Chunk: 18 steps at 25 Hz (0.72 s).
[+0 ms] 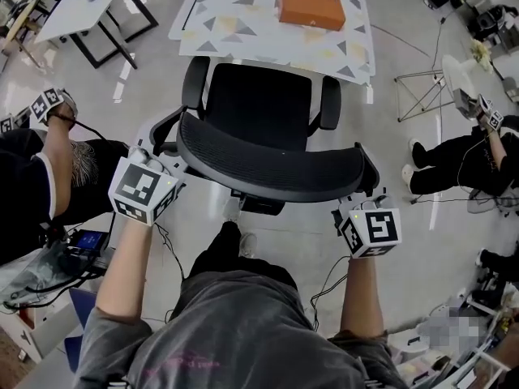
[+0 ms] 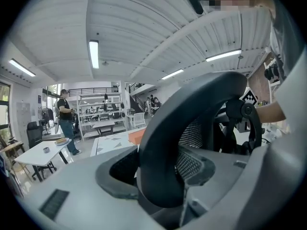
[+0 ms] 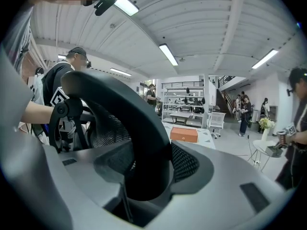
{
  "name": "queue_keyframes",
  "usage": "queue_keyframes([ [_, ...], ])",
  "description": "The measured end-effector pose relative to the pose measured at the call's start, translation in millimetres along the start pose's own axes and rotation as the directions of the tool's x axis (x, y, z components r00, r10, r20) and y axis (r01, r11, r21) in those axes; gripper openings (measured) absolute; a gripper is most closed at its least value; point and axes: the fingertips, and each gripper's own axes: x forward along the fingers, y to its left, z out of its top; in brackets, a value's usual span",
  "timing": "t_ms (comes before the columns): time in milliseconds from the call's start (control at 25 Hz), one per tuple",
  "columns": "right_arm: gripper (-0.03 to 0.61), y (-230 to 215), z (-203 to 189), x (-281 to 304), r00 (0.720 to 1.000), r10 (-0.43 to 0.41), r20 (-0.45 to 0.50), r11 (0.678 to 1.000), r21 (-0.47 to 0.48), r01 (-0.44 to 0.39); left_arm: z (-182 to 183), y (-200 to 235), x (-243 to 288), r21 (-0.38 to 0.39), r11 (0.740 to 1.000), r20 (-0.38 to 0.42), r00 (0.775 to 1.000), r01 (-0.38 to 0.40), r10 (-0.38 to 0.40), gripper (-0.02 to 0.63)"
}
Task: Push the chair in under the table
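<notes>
Left gripper (image 1: 164, 157): jaws wide, closed on the left end of the backrest (image 1: 268, 162) rim. Right gripper (image 1: 357, 204): same hold on the right end. The rim fills each gap, pads against it. Chair (image 1: 259, 104) faces the table (image 1: 235, 27), seat front at its near edge and most of the seat outside it. Orange box (image 1: 312, 9) lies on top.

Grey floor (image 1: 381, 136), ribbed ceiling (image 2: 144, 28) with strip lights (image 2: 93, 54), shelving (image 2: 98, 107) behind.

Open lab-workshop: shelving racks (image 2: 98, 110), worktables (image 2: 36, 153), strip lights (image 2: 93, 54).
</notes>
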Motion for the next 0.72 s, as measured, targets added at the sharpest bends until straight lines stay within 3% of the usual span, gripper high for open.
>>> queue_keyframes([
  [720, 0.225, -43, 19, 72, 0.999, -0.038, -0.007, 0.999, 0.000, 0.038, 20, 53, 71, -0.005, 1.000, -0.001, 1.000, 0.026, -0.026, 0.229],
])
